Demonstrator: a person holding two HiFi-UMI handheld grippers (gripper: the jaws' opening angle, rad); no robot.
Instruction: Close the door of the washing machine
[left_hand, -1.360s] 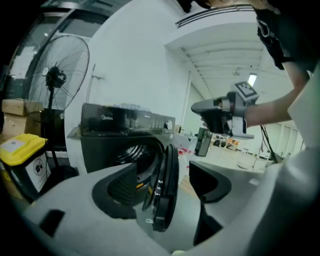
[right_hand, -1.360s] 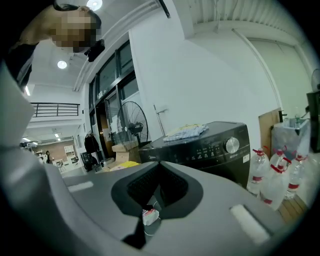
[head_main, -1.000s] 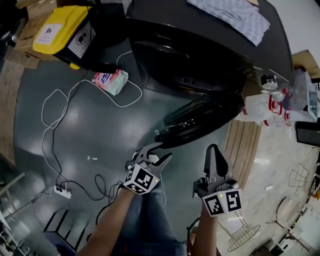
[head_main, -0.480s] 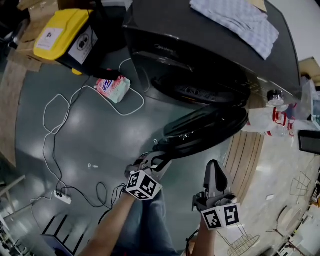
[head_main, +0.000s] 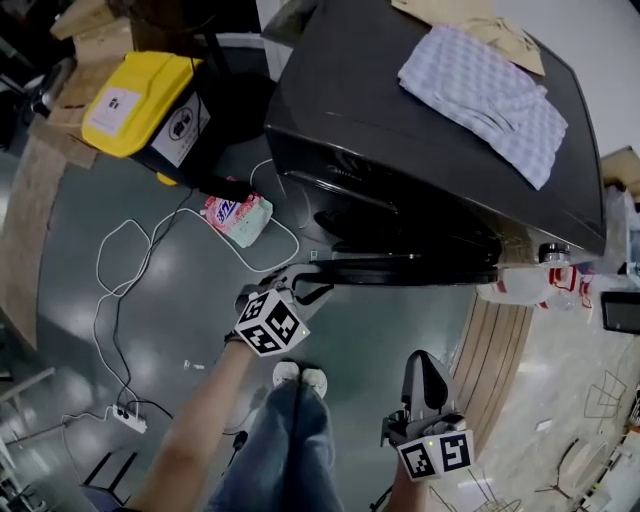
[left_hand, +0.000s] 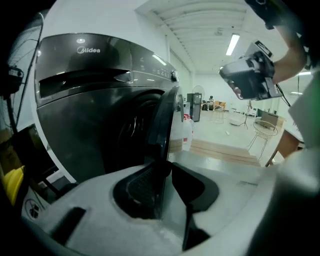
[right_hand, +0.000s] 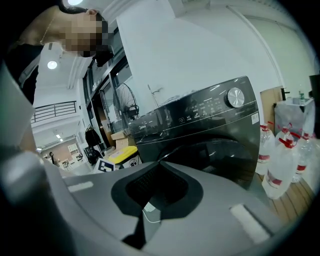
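Note:
The dark front-loading washing machine (head_main: 400, 150) fills the upper middle of the head view. Its round door (head_main: 420, 270) stands part open and shows edge-on as a thin dark bar below the machine's front. My left gripper (head_main: 300, 283) is at the door's free left end. In the left gripper view the door's edge (left_hand: 167, 125) runs between that gripper's (left_hand: 162, 165) pads, and its jaws are opening slightly. My right gripper (head_main: 422, 360) hangs lower right, away from the door, shut and empty. In the right gripper view it (right_hand: 159, 165) faces the machine (right_hand: 210, 135).
A patterned towel (head_main: 490, 85) lies on the machine's top. Left of the machine stands a yellow-lidded bin (head_main: 140, 95). On the floor are a wipes pack (head_main: 238, 215), a white cable (head_main: 130, 270) and a power strip (head_main: 128, 418). Bottles (head_main: 540, 290) and wooden boards (head_main: 490, 350) are at the right.
The door has swung from wide open toward the machine's front. My left gripper went with its edge, up and toward the machine. The right gripper has sunk slightly in the head view.

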